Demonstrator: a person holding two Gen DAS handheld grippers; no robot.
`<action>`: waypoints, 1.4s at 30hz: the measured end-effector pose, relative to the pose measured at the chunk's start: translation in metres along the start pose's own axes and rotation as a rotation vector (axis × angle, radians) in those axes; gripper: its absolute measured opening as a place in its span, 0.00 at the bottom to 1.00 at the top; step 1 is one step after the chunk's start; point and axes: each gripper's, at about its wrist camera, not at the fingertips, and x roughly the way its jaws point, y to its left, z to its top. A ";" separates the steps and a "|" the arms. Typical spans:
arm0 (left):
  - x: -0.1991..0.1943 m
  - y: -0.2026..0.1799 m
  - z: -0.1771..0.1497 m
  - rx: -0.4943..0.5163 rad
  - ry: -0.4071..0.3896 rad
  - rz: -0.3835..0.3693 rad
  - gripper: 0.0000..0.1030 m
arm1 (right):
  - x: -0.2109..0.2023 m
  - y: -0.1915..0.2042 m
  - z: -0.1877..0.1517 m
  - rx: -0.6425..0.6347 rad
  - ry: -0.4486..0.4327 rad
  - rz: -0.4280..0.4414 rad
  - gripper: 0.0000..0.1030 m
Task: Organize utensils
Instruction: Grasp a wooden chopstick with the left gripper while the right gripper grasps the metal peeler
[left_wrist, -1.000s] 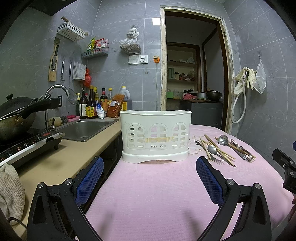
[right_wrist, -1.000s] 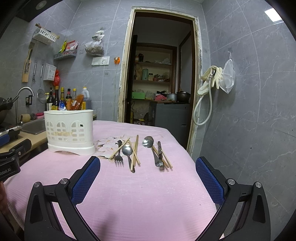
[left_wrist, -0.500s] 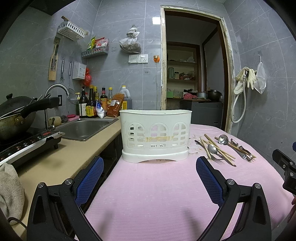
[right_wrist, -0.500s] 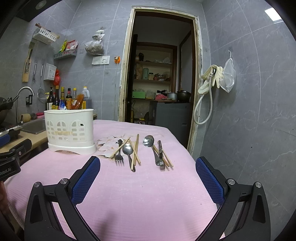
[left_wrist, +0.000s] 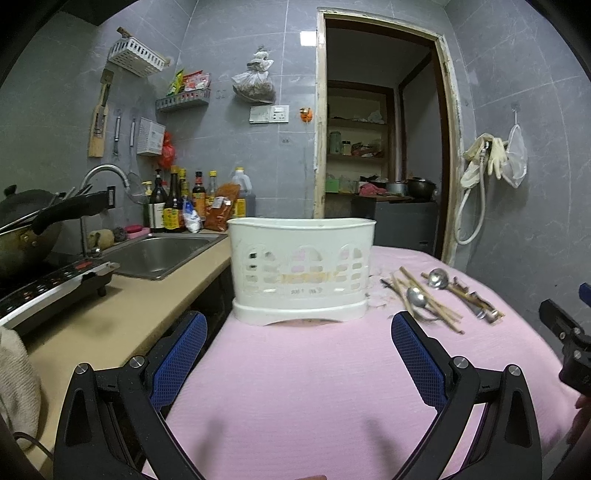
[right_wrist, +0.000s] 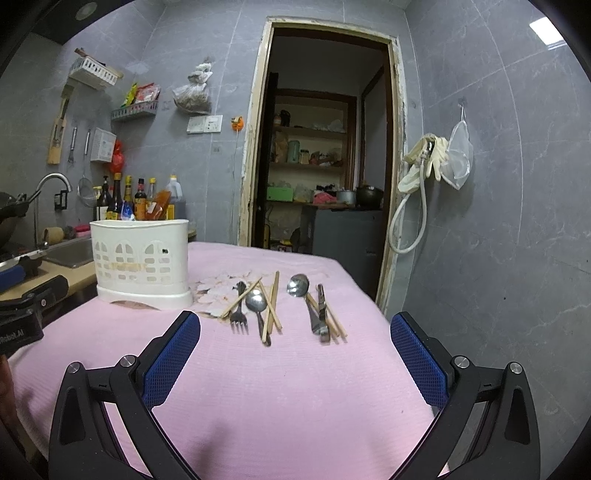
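Pink cloth (right_wrist: 295, 387): covers the tabletop; near its far end a pale worn patch shows beside the basket.
Hidden: the inside of the white basket (left_wrist: 301, 271) cannot be seen from either view; only its slotted front wall and rim show.
Cut off: the right tool appears in the left view only as a black edge at the right border; the left tool is a dark block at the left border of the right view.
Hard to make out: the utensils are motion-blurred in the left view; a dark piece beside the far spoon cannot be identified.
Change from earlier: the basket fills more of the left view than half a second ago; the utensils lie as they did.
Left tool (left_wrist: 298, 349): wide open, blue pads well apart, holding nothing, facing the basket.
Right tool (right_wrist: 295, 349): wide open, empty, facing the utensils.
Basket: upright on the cloth, left of the utensils, with a yellowed strip across its front.
Fork (right_wrist: 239, 312): flat, tines toward the camera, crossed by one wooden chopstick (right_wrist: 241, 298).
Near spoon (right_wrist: 257, 306): bowl up, among more chopsticks (right_wrist: 272, 306).
Far spoon (right_wrist: 298, 286): to the right, apart from the first group, with chopsticks under its handle.
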 end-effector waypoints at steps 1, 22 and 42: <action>0.001 -0.001 0.002 -0.001 -0.005 -0.013 0.95 | 0.000 -0.002 0.001 -0.008 -0.012 0.002 1.00; 0.095 -0.100 0.060 0.169 0.152 -0.381 0.93 | 0.112 -0.106 0.039 0.040 0.199 0.234 1.00; 0.248 -0.127 0.040 0.136 0.607 -0.368 0.26 | 0.249 -0.126 0.025 0.177 0.585 0.450 0.50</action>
